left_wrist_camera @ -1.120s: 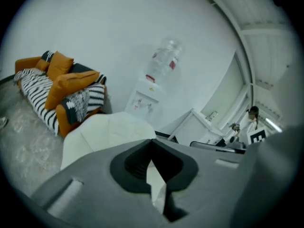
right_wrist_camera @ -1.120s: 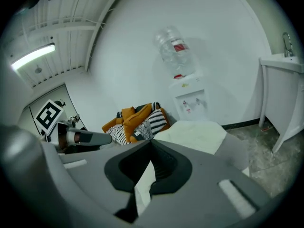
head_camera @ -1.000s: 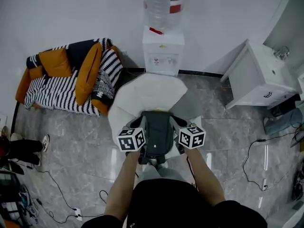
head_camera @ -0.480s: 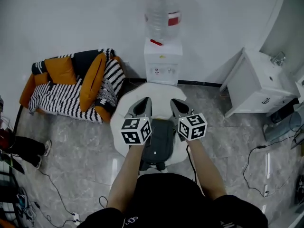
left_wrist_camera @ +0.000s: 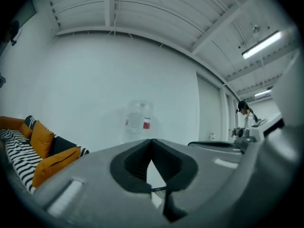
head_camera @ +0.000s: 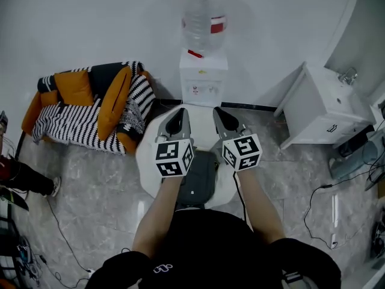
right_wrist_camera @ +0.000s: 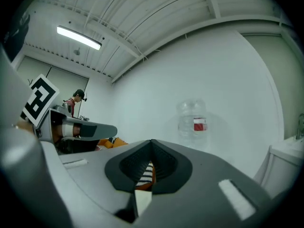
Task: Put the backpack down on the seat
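The dark grey backpack lies on the round white seat, right in front of the person. Neither gripper touches it. My left gripper and right gripper hover side by side above the seat's far edge, both shut with nothing between their jaws. In the left gripper view the closed jaws point at the water bottle. The right gripper view shows its own closed jaws, the same bottle and the left gripper beside it. Neither gripper view shows the backpack.
A white water dispenser stands against the wall just beyond the seat. A striped sofa with orange cushions is at the left, a white cabinet at the right. Cables trail on the floor; a person's legs show far left.
Both grippers have lifted off the backpack's sides and moved up and forward toward the dispenser. The backpack stays lying on the seat.
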`<state>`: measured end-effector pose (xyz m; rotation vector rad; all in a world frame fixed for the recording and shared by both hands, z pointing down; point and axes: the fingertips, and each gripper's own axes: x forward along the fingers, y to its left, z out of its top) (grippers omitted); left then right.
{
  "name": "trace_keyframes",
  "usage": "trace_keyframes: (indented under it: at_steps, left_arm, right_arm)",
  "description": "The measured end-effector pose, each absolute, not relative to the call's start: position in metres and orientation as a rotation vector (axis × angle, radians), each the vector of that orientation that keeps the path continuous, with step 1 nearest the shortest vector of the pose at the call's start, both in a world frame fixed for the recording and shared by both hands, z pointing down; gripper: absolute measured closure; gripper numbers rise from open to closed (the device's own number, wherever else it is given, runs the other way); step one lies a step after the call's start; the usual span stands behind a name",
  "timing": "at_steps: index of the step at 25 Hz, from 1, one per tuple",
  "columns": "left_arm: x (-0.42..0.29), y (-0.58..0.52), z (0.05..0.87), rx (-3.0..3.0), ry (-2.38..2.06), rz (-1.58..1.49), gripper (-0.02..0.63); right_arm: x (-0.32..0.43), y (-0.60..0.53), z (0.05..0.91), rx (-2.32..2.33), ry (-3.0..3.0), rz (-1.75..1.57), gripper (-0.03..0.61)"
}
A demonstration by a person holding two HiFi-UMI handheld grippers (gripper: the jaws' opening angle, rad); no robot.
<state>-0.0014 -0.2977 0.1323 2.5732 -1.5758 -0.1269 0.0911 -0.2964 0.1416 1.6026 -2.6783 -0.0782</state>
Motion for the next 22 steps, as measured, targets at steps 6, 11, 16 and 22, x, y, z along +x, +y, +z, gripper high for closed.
trace_keyframes:
  at_steps: [6,11,16,22]
  left_arm:
    - [-0.001,-0.299,0.134,2.564,-1.572,-0.13,0.615]
    - [0.0,-0.3,0.133,2.59,-1.576,-0.121,0.615]
    - [0.001,-0.3,0.129,2.602,-1.587,-0.131,0.615]
    - [0.004,-0.301,0.127,2.617,-1.585,-0.127,0.615]
  right_arm:
    - [0.093,-0.301,0.151,1.613,-2.677,-0.026,0.576]
    - [0.09,-0.301,0.148,1.595,-2.692,-0.032,0.575]
    - [0.089,-0.3,0.14,1.588,-2.695,-0.072,0.577]
    - [0.092,-0.3,0.139,1.585,-2.697,-0.078,0.576]
